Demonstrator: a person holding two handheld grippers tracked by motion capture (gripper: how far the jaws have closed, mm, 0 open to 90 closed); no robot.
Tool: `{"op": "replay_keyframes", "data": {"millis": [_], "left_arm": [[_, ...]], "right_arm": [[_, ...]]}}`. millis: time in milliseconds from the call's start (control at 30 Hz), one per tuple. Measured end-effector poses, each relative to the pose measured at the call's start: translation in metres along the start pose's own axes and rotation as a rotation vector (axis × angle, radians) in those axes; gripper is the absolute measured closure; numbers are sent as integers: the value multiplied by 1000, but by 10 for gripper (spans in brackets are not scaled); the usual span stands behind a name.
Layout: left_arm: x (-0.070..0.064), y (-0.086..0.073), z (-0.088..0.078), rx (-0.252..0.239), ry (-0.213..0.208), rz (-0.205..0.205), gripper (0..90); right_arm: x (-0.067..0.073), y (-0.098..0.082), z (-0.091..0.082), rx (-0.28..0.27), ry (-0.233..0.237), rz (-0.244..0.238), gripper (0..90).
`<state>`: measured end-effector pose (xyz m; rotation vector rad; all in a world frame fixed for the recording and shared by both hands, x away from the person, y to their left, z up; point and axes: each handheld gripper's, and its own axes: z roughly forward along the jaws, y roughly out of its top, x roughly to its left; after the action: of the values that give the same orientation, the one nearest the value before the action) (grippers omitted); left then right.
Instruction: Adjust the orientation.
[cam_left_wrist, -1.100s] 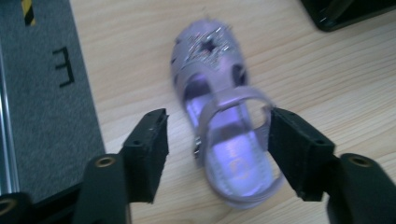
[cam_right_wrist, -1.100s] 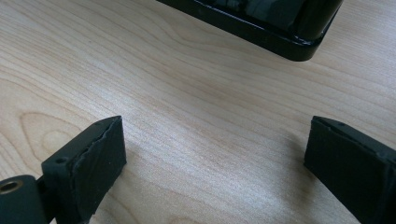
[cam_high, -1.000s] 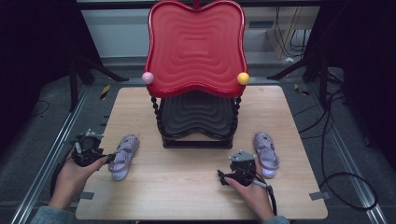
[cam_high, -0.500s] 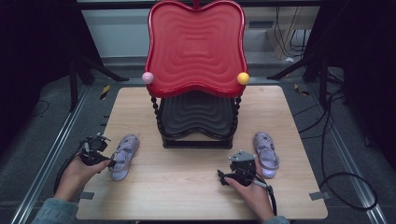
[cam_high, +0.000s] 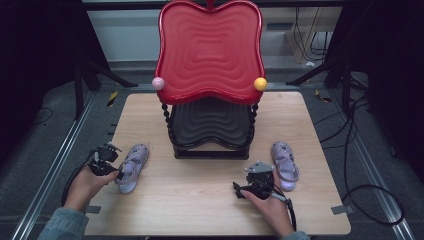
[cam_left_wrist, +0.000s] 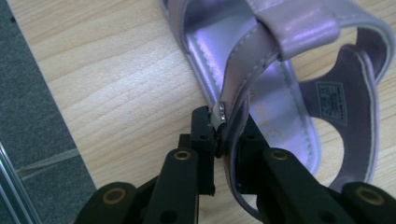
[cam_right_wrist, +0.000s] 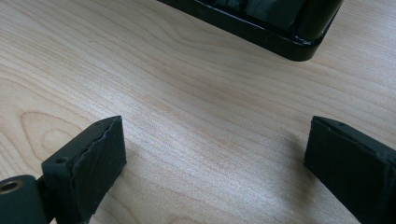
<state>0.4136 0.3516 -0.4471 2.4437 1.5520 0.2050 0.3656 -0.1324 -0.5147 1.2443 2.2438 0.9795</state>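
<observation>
Left gripper view: black jaws of the left claw (cam_left_wrist: 219, 140) pinched together on the thin ankle strap of a lilac sandal (cam_left_wrist: 280, 93), right at the small metal buckle. Sole flat on the pale wooden counter (cam_left_wrist: 116, 93), heel end toward the camera, near the counter's left edge.

High view: same sandal (cam_high: 132, 161) at the left front of the counter (cam_high: 200, 200), left claw (cam_high: 106, 159) at its outer side. Second lilac sandal (cam_high: 284, 159) at the right front, just beside the right claw (cam_high: 256, 181) but apart from it. Between the two, farther back, a two-tier stand with a red wavy tray (cam_high: 210, 50) over a black one (cam_high: 211, 122).

Right gripper view: jaws of the right claw (cam_right_wrist: 215, 158) wide apart over bare wood, holding nothing, a corner of the black base (cam_right_wrist: 280, 32) ahead.

Judged from the look: light, child-sized, glossy synthetic. Straps soft and floppy, sole stiffer but bendable. Held by the strap alone, likely to dangle and swing, toe dropping. Smooth finish possibly slippery under hard pads. Buckle a useful stop against sliding. For steadier carrying, better a pinch across the sole's edge or the thick front band. Not fragile.
</observation>
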Motion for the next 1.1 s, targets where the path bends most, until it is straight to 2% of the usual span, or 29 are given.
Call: {"op": "replay_keyframes", "data": {"millis": [67,200,267,433,567,600,633,700,767,800,833,867,967,1033,1100], "left_arm": [[1,-1,-1,-2,-1,1,821],[-2,-8,-12,-35,-12,19,826],[-9,-13,-20,-48,-13,52,826],[-36,-18,-38,-92,-22,146,825],[-68,-9,-48,-123,-55,242,824],[-75,-6,-48,-130,-62,259,824],[-75,-6,-48,-130,-62,259,824],[-107,10,-46,-140,-106,339,824],[-130,21,-39,-135,-126,396,824],[-130,21,-39,-135,-126,396,824],[-146,29,-31,-130,-138,433,824],[-153,33,-25,-119,-137,450,824],[-163,39,-10,-104,-138,467,824],[-162,40,-3,-81,-117,488,824],[-159,38,1,-82,-108,500,824]], "right_arm": [[0,0,0,0,0,0,56],[0,0,0,0,0,0,56],[0,0,0,0,-1,-2,56],[0,0,0,0,0,0,56],[0,0,0,0,0,-1,56],[0,0,0,0,1,-1,56],[0,0,0,0,1,-1,56],[0,0,0,1,0,-2,56],[0,0,0,0,3,-3,56],[0,0,0,0,3,-3,56],[0,0,0,0,2,-5,56],[0,0,0,1,1,-5,56],[0,-1,-1,1,1,-4,56],[0,-1,-1,1,2,-3,56],[0,-1,-1,1,3,-4,56]]}}
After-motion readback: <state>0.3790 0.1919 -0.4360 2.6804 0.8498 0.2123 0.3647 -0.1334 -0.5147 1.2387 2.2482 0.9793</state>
